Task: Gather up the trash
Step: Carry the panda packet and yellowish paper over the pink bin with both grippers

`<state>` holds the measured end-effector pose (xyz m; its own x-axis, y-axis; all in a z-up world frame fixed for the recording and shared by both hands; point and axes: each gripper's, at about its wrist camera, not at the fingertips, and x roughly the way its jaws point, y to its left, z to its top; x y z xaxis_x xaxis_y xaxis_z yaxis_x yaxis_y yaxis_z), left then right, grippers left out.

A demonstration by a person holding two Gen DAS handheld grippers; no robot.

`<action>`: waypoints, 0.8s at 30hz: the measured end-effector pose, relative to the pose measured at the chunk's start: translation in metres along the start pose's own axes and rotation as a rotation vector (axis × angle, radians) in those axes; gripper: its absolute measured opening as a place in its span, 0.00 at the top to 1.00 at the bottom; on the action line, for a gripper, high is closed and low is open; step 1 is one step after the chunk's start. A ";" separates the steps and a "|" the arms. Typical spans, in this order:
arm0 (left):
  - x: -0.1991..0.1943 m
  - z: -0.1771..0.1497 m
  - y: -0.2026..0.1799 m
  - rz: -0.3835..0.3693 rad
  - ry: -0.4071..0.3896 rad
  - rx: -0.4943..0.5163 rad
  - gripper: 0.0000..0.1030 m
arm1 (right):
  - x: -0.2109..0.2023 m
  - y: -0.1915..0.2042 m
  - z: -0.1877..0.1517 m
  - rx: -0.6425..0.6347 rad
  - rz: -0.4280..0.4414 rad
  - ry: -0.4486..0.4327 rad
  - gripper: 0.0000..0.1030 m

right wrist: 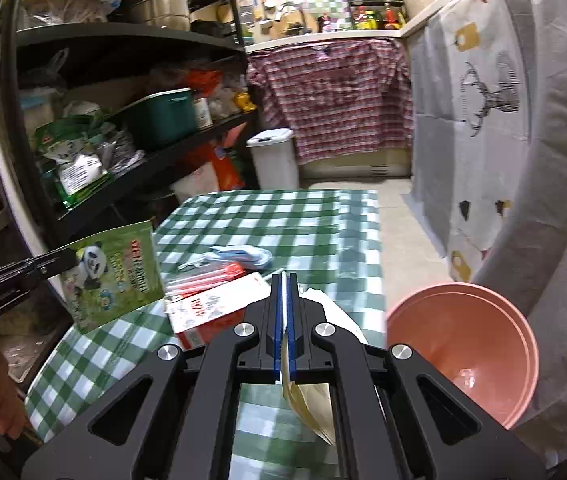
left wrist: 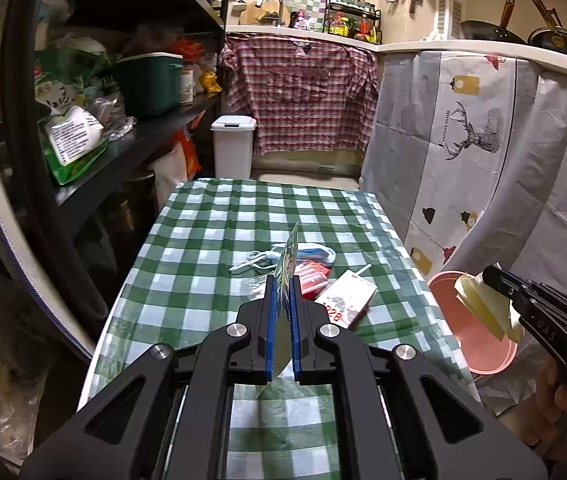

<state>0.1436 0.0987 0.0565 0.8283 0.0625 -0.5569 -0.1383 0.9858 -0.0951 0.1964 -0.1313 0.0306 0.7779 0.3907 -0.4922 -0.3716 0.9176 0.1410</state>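
The left gripper [left wrist: 283, 300] pinches a panda packet [right wrist: 113, 276] above the tabletop [left wrist: 203, 232]; the right gripper [right wrist: 283, 320] pinches a pale wrapper [left wrist: 483, 304] beside the pink basin [right wrist: 463, 352]. Each should release squarely over the basin, keeping the thin pieces from fluttering out.

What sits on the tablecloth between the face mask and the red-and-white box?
A clear packet with red contents lies between the face mask and the red-and-white box, clearest in the right wrist view; whether it touches either is unclear.
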 end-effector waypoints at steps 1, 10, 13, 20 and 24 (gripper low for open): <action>0.001 0.000 -0.003 -0.002 0.005 0.003 0.94 | -0.001 -0.004 0.000 0.005 -0.013 -0.001 0.97; 0.002 0.003 -0.027 -0.027 0.003 0.026 0.94 | -0.010 -0.026 0.003 0.028 -0.085 -0.027 0.97; 0.003 0.006 -0.036 -0.035 -0.001 0.030 0.94 | -0.012 -0.034 0.004 0.040 -0.105 -0.033 0.97; 0.005 0.014 -0.055 -0.057 -0.009 0.037 0.94 | -0.019 -0.055 0.008 0.066 -0.145 -0.051 0.97; 0.008 0.014 -0.068 -0.067 -0.007 0.055 0.94 | -0.023 -0.068 0.011 0.079 -0.172 -0.065 0.97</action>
<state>0.1676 0.0341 0.0704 0.8383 -0.0030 -0.5452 -0.0526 0.9949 -0.0864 0.2095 -0.2022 0.0423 0.8586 0.2293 -0.4586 -0.1917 0.9731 0.1275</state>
